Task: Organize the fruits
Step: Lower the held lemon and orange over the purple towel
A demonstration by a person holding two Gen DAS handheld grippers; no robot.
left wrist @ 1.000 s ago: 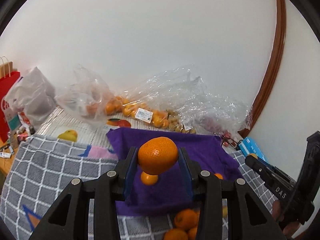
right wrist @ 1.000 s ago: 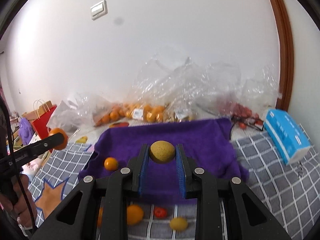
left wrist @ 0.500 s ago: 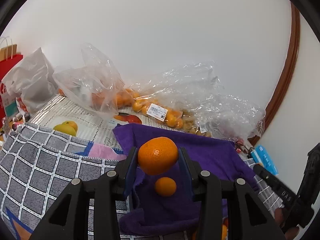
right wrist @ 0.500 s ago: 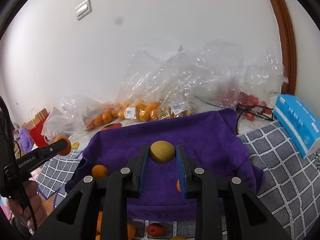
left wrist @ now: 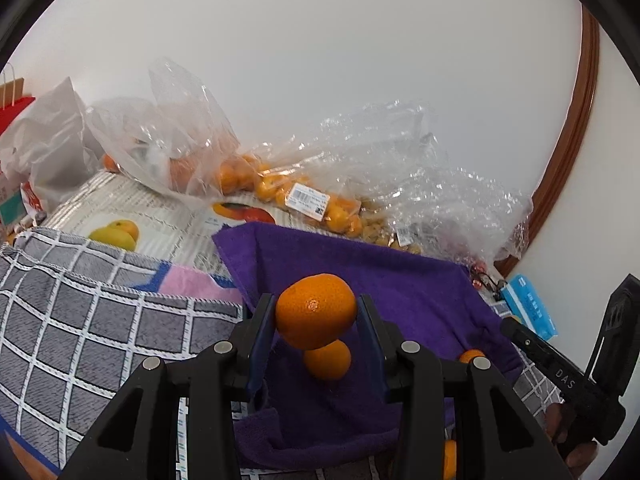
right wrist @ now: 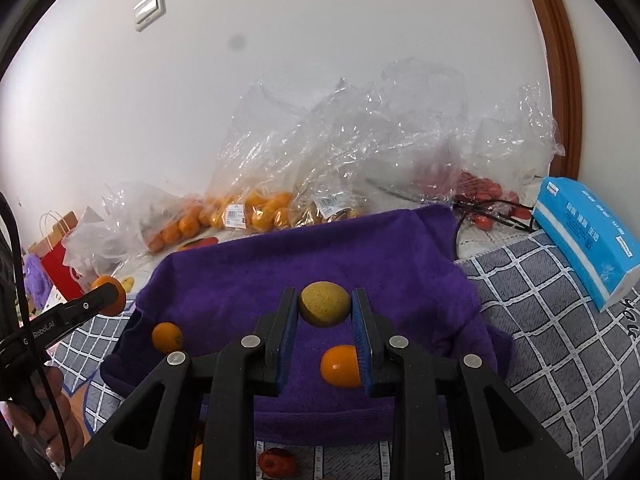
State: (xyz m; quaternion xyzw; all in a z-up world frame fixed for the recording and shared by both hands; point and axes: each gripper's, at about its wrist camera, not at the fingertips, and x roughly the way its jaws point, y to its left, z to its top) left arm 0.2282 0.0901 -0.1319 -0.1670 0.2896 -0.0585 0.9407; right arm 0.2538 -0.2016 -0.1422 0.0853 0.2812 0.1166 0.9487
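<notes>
My left gripper (left wrist: pixel 316 316) is shut on a large orange tangerine (left wrist: pixel 315 315), held over the near left part of the purple towel (left wrist: pixel 360 272). A smaller orange (left wrist: pixel 327 359) lies on the towel just below it. My right gripper (right wrist: pixel 325 308) is shut on a small yellow-brown speckled fruit (right wrist: pixel 324 304) above the towel (right wrist: pixel 320 256). Two oranges rest on the towel in the right wrist view, one (right wrist: pixel 167 337) at the left and one (right wrist: pixel 341 366) partly behind the right finger. The left gripper (right wrist: pixel 105 295) with its tangerine shows at the left edge there.
Clear plastic bags of oranges (left wrist: pixel 280 192) and other fruit line the wall behind the towel. A blue tissue pack (right wrist: pixel 588 236) lies at the right on the grey checked cloth (right wrist: pixel 560 340). A red fruit (right wrist: pixel 278 463) and more oranges lie at the near edge. A red paper bag (right wrist: pixel 60 264) stands far left.
Both grippers have come down and forward over the purple towel, each keeping its fruit. The towel and the oranges on it now look closer and larger.
</notes>
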